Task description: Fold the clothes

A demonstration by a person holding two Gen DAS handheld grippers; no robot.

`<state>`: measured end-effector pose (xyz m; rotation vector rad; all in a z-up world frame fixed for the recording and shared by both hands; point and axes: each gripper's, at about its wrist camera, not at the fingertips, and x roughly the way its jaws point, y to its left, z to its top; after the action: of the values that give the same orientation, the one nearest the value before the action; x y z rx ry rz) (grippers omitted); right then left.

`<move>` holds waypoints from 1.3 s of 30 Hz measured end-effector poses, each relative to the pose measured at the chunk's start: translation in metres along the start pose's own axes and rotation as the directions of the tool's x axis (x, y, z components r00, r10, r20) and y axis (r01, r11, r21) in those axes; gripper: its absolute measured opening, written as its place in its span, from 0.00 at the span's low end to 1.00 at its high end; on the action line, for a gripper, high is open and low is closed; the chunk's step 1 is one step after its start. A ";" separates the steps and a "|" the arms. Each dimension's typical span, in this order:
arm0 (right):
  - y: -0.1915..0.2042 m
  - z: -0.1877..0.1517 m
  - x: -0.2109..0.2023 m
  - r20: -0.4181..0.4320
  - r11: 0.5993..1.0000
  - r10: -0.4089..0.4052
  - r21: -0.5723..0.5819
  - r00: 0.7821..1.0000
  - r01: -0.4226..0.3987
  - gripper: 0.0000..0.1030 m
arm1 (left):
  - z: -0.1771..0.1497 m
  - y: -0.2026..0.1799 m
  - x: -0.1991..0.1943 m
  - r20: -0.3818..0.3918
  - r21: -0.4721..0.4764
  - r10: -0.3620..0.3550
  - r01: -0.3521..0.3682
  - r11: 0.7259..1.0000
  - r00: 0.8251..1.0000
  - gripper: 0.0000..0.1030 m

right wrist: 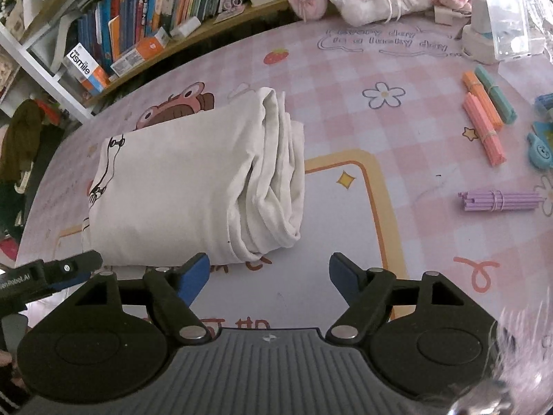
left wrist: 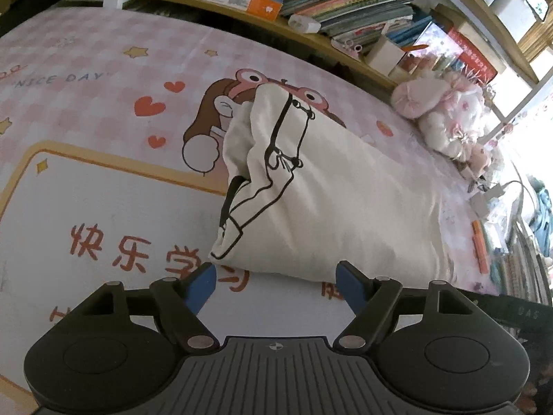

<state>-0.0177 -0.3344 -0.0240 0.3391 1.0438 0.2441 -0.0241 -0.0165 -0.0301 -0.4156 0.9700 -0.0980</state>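
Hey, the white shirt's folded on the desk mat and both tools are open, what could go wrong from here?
1. The white shirt's right end is a loose stack of layers; pinching only the top ones with the right tool could pull the fold apart.
2. On the other side, a printed flap sits bunched near the left tool; it may flop open if nudged.
3. Sliding the bundle right risks sweeping the purple stick bundle.

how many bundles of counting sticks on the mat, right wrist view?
4. Orange bundle and teal bundle lie side by side at far right; pink bundle just nearer them; purple bundle nearest, lying crosswise. More may sit beyond the frame edge.
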 end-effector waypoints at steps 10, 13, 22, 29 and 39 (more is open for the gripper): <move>-0.013 0.014 0.009 -0.009 0.995 0.058 0.078 0.998 -0.057 0.73 | 0.014 0.036 0.006 0.036 -0.220 -0.040 0.047 0.974 0.999 0.76; -0.019 0.021 0.015 -0.018 0.988 0.088 0.129 0.996 -0.085 0.75 | 0.020 0.047 0.012 0.045 -0.275 -0.068 0.078 0.958 0.997 0.75; -0.018 0.030 0.025 -0.023 0.975 0.127 0.189 0.992 -0.120 0.61 | 0.030 0.059 0.027 0.063 -0.387 -0.153 0.166 0.907 0.986 0.52; -0.010 0.034 0.025 -0.002 0.976 0.125 0.180 0.992 -0.122 0.31 | 0.033 0.038 0.021 0.061 -0.319 -0.104 0.118 0.940 0.993 0.30; 0.012 0.035 0.013 0.053 0.995 0.096 -0.005 0.994 -0.096 0.29 | 0.040 0.031 0.018 0.030 -0.227 -0.094 0.098 0.969 0.995 0.38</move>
<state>0.0190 -0.3242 -0.0133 0.3921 0.9759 0.3215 0.0153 0.0193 -0.0360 -0.6746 0.9460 -0.0700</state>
